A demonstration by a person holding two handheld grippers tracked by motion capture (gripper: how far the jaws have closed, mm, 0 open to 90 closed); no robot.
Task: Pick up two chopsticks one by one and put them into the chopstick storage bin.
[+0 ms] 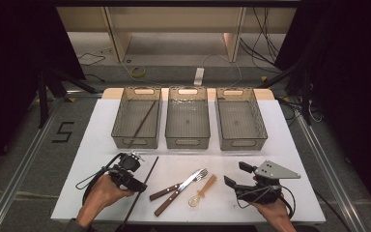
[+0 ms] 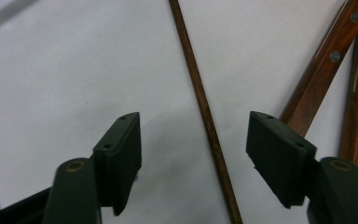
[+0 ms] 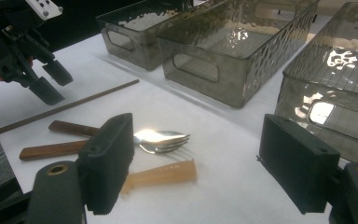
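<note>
Right now your left gripper (image 2: 193, 154) has its fingers (image 2: 121, 154) spread wide, released and grasping nothing, poised above the long brown chopstick (image 2: 204, 112), which runs between them on the white counter (image 1: 290, 145); whether they touch it, you cannot tell. In the high view that left gripper (image 1: 140, 186) sits at the near left of the counter, the chopstick (image 1: 144, 186) slanting beside it. Just to its right lie two wooden-handled utensils (image 1: 166, 193), a fork and a spoon with metal heads (image 3: 163, 140) overlapping, and beside them an amber plastic spoon (image 1: 202, 191). Your right gripper (image 1: 235, 175), at the near right, also holds its fingers (image 3: 107, 163) released and apart, empty, well clear of the cutlery. Farther back stand three grey bins (image 1: 188, 143) in a row; the left bin (image 1: 121, 116) holds another chopstick (image 1: 142, 123).
</note>
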